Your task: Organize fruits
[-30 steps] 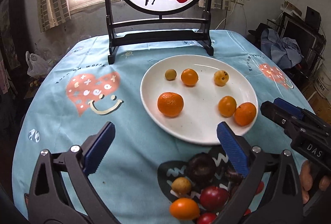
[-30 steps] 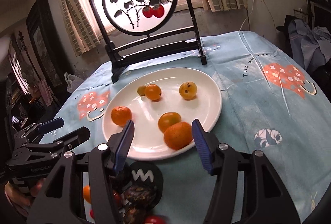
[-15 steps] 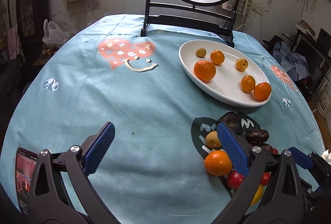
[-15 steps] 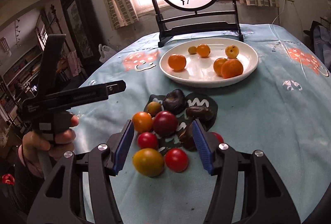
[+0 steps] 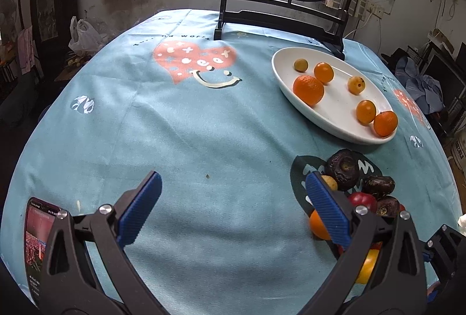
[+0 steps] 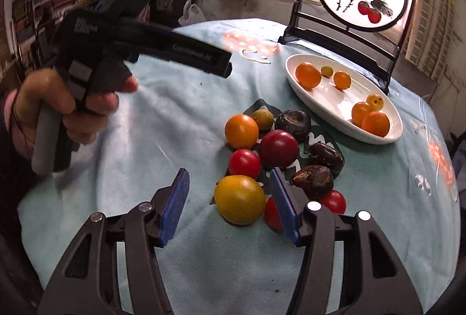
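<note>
Nearest to us, our right tool [image 6: 228, 205] hangs with its jaws wide apart and nothing between the pads, and the yellow tomato [image 6: 240, 199] lies just ahead of that gap on the blue tabletop [image 6: 163, 125]. We judge the first risk to be here: the fruit is round and smooth, so an off-centre squeeze could squirt it sideways into the small red tomato [image 6: 244, 164] or roll it toward the near edge. The dark wrinkled fruits [image 6: 313, 181] beside the right pad look soft and may bruise if we clip them. Our left tool [image 5: 233, 205] is equally wide open and empty, over bare cloth, with the loose pile off to its right. Farther on, the white plate [image 6: 343, 111] already holds six orange and yellowish fruits, two of them touching near its rim, so a dropped addition could knock one out. The right wrist view shows the whole loose pile and our left hand [image 6: 62, 108] gripping its handle; the left wrist view hides half that pile behind its own finger, yet shows a phone [image 5: 38, 245] at the near edge, which the other misses.
</note>
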